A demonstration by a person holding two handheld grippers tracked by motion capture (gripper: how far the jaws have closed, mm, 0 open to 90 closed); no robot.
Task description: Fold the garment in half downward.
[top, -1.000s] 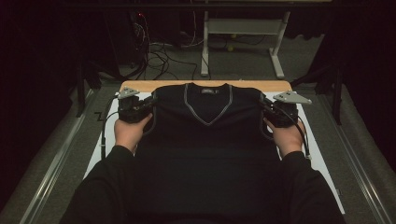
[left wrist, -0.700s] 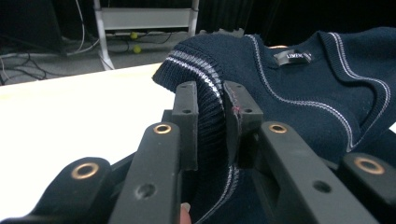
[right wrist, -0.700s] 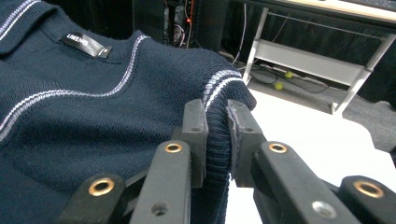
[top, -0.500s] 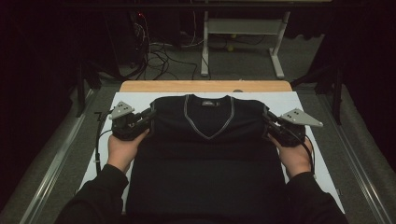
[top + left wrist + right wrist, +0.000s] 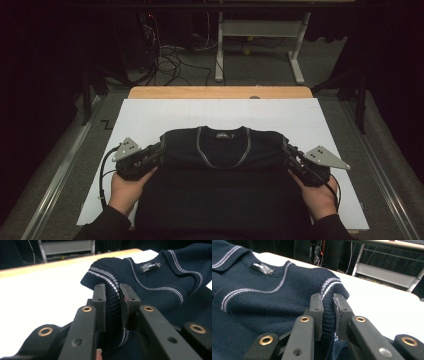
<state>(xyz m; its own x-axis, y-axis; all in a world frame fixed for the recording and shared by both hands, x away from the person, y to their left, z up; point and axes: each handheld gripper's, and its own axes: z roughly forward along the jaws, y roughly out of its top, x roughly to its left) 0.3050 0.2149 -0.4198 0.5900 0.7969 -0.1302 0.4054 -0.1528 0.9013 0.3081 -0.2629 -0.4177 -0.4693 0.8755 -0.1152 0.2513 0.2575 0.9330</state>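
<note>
Basically a fold: left gripper [image 5: 113, 293] and right gripper [image 5: 329, 303] each pinch a sweater [image 5: 222, 150] shoulder, fingers clamped on ribbed trim. Shoulders are lifted toward the tabletop [image 5: 150, 117] near edge so the top half doubles over the body evenly.

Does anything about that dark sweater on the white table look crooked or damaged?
Nothing stands out. The sweater sits straight on the white table, collar centred, and the left gripper and right gripper each pinch a shoulder edge evenly. No tears show.

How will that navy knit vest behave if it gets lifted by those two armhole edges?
Probably floppy: the navy knit vest already folds over itself and bunches between the jaws of the left hand-held gripper. It likely sags in the middle between that and the right hand-held gripper. The ribbed edge looks grippy.
</note>
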